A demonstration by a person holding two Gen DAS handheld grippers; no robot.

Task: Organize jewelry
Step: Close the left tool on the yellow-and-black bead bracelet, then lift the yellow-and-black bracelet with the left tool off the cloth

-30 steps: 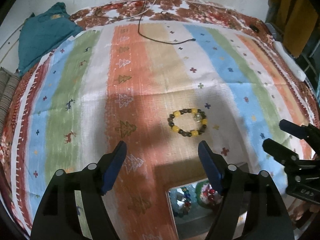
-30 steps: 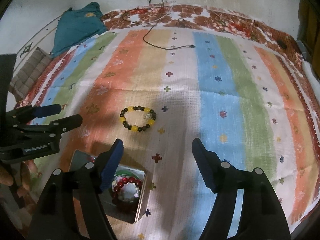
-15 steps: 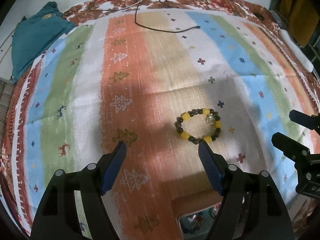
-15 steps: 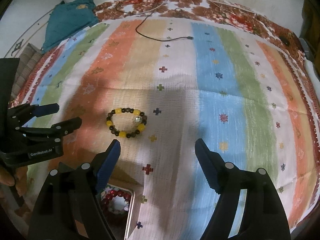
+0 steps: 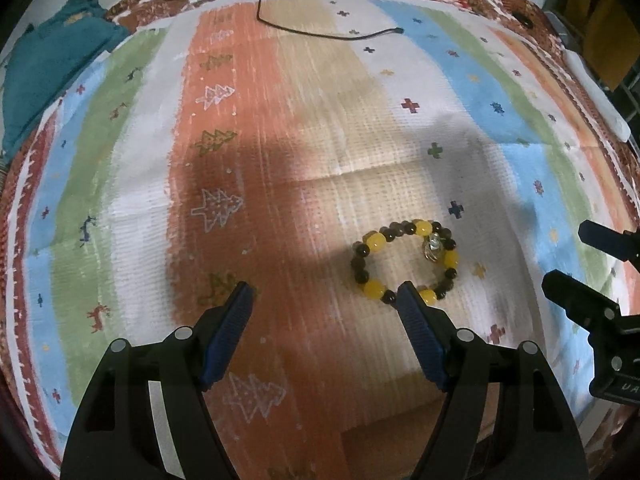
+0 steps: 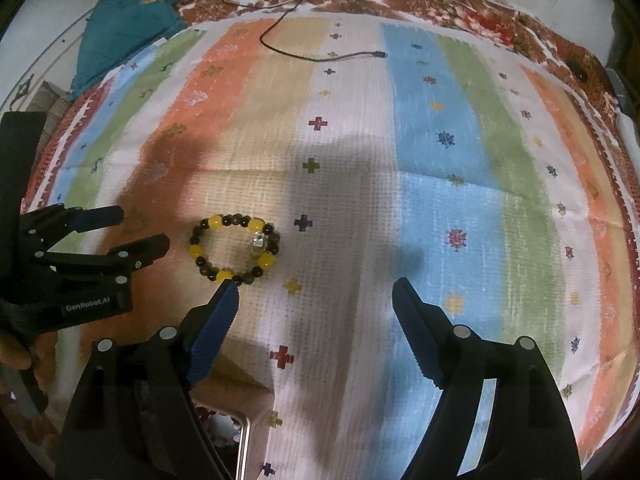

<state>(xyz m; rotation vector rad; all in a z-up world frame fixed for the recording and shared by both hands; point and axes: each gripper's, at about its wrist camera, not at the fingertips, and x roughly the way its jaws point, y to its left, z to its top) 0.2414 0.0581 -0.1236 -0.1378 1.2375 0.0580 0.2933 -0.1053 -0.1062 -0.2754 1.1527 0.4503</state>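
1. Lying flat on the striped cloth [image 5: 320,128], the bracelet [image 5: 404,264] shows in both views; its yellow and dark beads ring a small silvery charm.
2. Left claw [image 5: 324,296] gapes wide and holds nothing; its right tip overlaps the bracelet's near edge in the left view, though contact cannot be judged.
3. Right claw [image 6: 316,292] is likewise spread and empty, with the bracelet just beyond its left tip.
4. Only the right view shows a metal tin [image 6: 236,436] at the bottom edge, mostly hidden behind the claw; its contents are too dark to make out.
5. Each view catches the other claw at its side edge, cut off by the frame.
6. A black cable [image 6: 320,56] and teal cloth [image 6: 128,20] lie far back; bare cloth stretches right of the bracelet.
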